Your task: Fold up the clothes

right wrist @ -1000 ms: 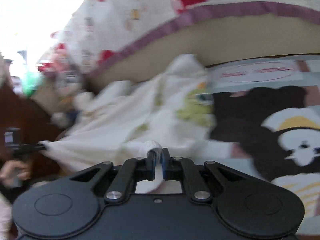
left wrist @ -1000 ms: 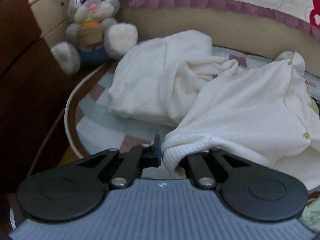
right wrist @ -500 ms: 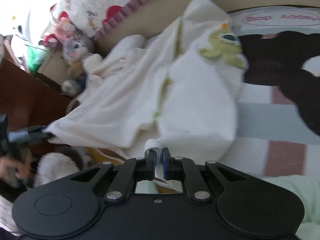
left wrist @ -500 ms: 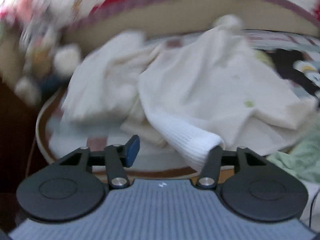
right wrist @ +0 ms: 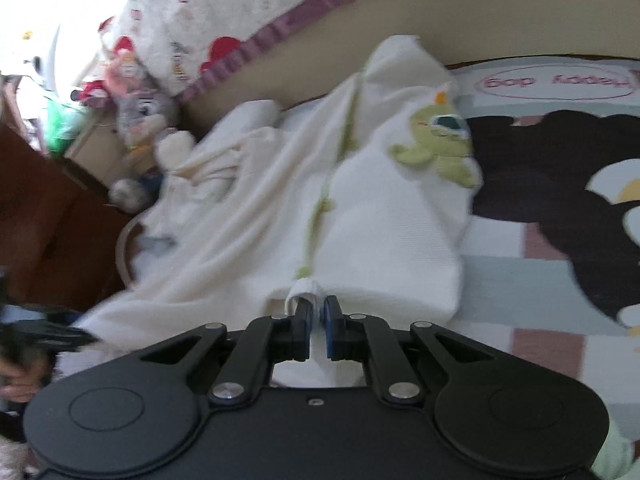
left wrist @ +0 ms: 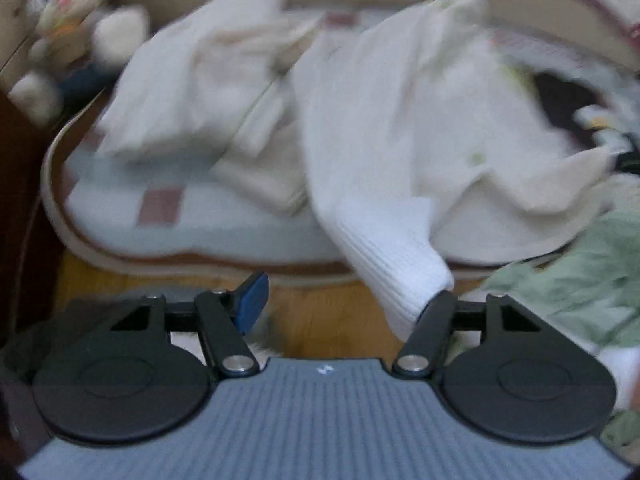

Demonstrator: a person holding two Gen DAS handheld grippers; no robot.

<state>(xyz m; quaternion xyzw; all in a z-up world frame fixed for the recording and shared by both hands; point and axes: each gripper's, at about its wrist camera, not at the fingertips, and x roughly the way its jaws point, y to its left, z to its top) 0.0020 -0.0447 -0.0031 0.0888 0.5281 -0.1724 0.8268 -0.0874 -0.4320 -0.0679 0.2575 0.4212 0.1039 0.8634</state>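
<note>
Both views are showing soft, even indoor light, no hard shadows. Left wrist view is smearing heavily: white garment [left wrist: 400,140] and plush rabbit [left wrist: 68,28] are motion-blurred, only the left claw [left wrist: 344,304] body near the lens is staying sharp. Right wrist view is blowing out at the top-left corner, daylight coming in from there; blur is growing toward the left edge, the mat [right wrist: 560,240] print is reading clearer. Fisheye is bending straight edges and vignetting the corners black.

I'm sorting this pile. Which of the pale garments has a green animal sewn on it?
The cream top pinched by the right gripper; the green animal sits near its far end. The white bundle behind is plain.
</note>
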